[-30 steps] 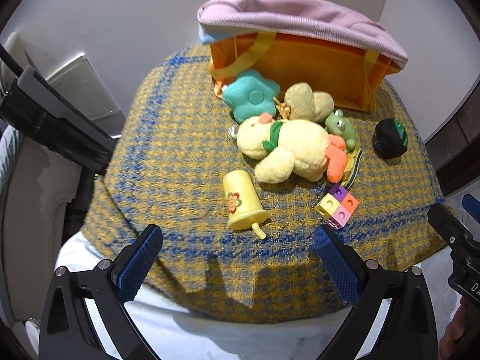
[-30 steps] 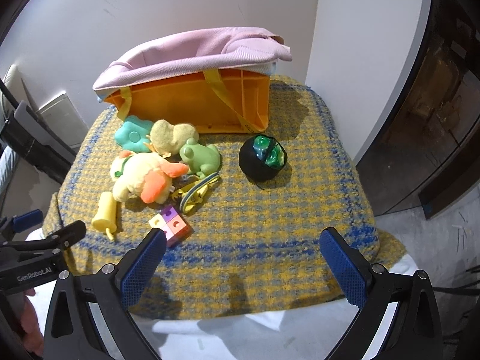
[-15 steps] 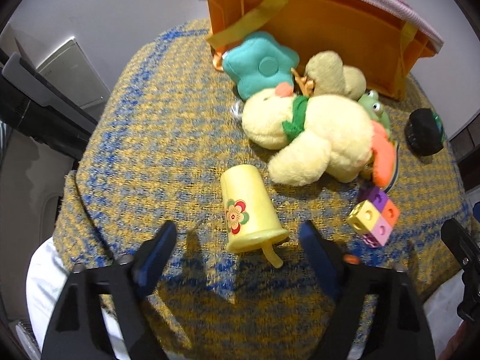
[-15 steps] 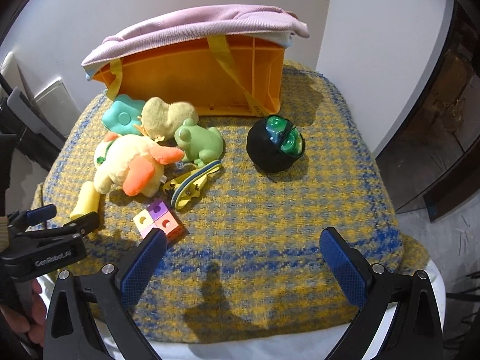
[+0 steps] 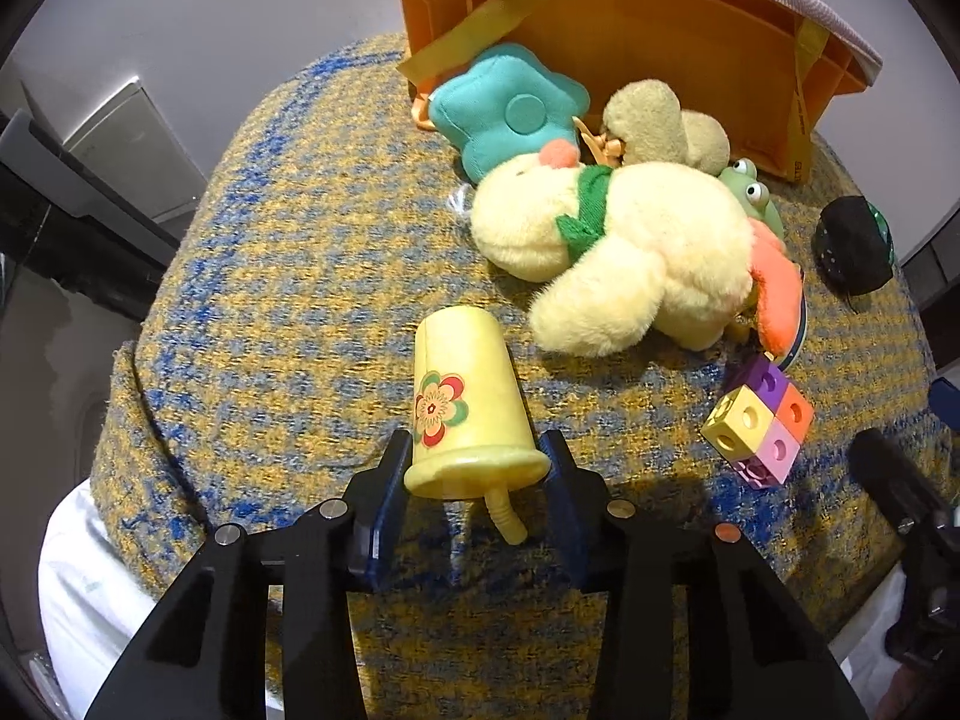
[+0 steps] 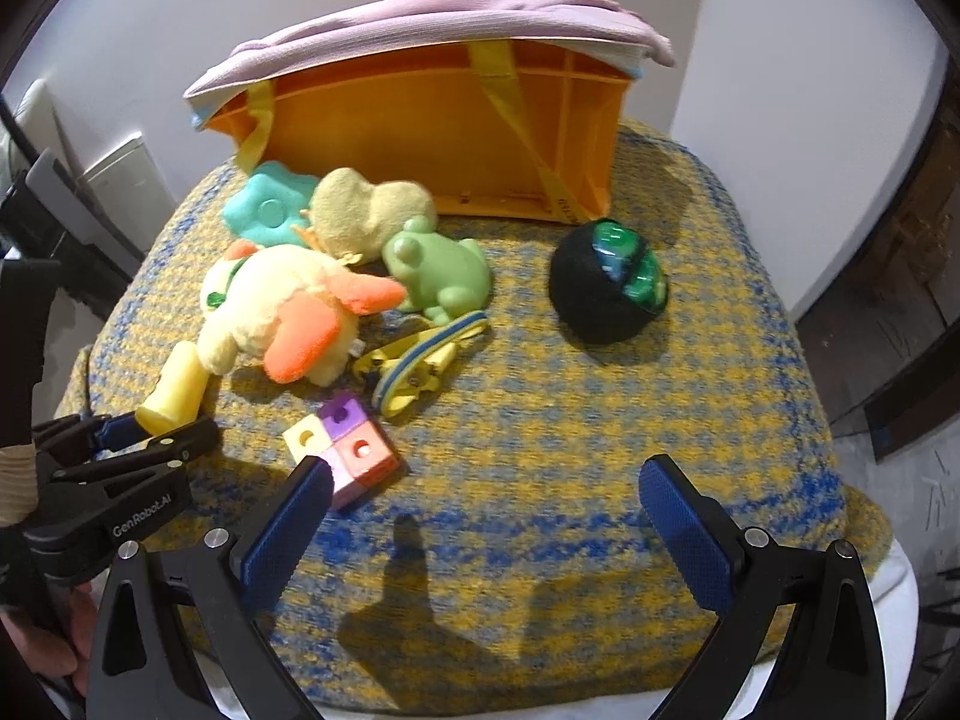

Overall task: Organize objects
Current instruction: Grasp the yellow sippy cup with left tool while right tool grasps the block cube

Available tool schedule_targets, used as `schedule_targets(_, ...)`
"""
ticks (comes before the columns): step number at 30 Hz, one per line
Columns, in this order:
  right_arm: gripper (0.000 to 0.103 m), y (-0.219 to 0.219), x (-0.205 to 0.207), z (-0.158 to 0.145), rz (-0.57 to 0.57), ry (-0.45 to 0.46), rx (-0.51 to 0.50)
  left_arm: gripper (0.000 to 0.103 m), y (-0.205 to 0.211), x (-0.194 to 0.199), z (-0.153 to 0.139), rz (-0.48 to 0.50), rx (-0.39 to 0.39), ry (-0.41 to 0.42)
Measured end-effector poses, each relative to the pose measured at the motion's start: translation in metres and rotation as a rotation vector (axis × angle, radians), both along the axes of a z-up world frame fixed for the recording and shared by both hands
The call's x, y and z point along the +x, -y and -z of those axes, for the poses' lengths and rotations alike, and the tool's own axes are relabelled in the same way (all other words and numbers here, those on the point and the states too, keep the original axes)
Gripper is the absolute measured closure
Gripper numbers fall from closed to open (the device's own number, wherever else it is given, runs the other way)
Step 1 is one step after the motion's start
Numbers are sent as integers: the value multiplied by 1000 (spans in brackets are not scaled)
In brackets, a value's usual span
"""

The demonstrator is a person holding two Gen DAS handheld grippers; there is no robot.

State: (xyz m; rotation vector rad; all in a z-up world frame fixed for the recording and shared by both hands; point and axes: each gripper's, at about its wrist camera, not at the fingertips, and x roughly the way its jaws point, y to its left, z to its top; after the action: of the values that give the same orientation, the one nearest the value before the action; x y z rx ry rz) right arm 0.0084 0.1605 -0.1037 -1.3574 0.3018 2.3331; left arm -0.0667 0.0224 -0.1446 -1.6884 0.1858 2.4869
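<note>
A yellow cup (image 5: 465,384) with a flower print and a short straw lies on its side on the yellow-and-blue woven cloth (image 5: 288,300). My left gripper (image 5: 477,450) is shut on the cup's wide rim, one pad on each side. The right wrist view shows the same cup (image 6: 174,387) at the far left, in the left gripper (image 6: 138,438). My right gripper (image 6: 485,477) is open over bare cloth, its left finger just beside a multicoloured cube block (image 6: 345,450). An orange bag (image 6: 450,132) with a pink cloth draped over it stands at the back.
Between cup and bag lie a yellow plush duck (image 5: 630,252), a teal flower cushion (image 5: 510,108), a tan plush (image 6: 366,210), a green frog (image 6: 438,270) and a yellow-blue strap toy (image 6: 420,360). A black ball (image 6: 606,288) sits to the right. The cloth drops off at the near edge.
My left gripper has come down to the yellow cup and shut on its rim. My right gripper has sunk closer to the cloth, still open.
</note>
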Motion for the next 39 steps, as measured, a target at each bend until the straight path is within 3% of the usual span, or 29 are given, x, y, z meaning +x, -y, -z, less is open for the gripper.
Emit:
schedule_targets(5, 1, 9, -10, 5, -36, 1, -2, 61, 11, -2, -8, -33, 0, -32)
schedule_targets(13, 1, 20, -34, 19, -71, 21, -4, 61, 27, -6, -5, -76, 12, -12)
schedule_targets(19, 13, 28, -47, 34, -89, 64, -13, 61, 30, -12, -2, -90, 19, -8)
schedule_targets(27, 49, 37, -54, 44, -102, 82, -24, 61, 27, -22, 2, -90, 33, 5)
schedule_targets(34, 49, 42, -46, 38, -86, 68, -29, 61, 19, -33, -3, -83, 32, -8)
schedule_targets(39, 49, 33, -39, 15, -62, 39, -20, 61, 5, -44, -19, -70, 35, -38)
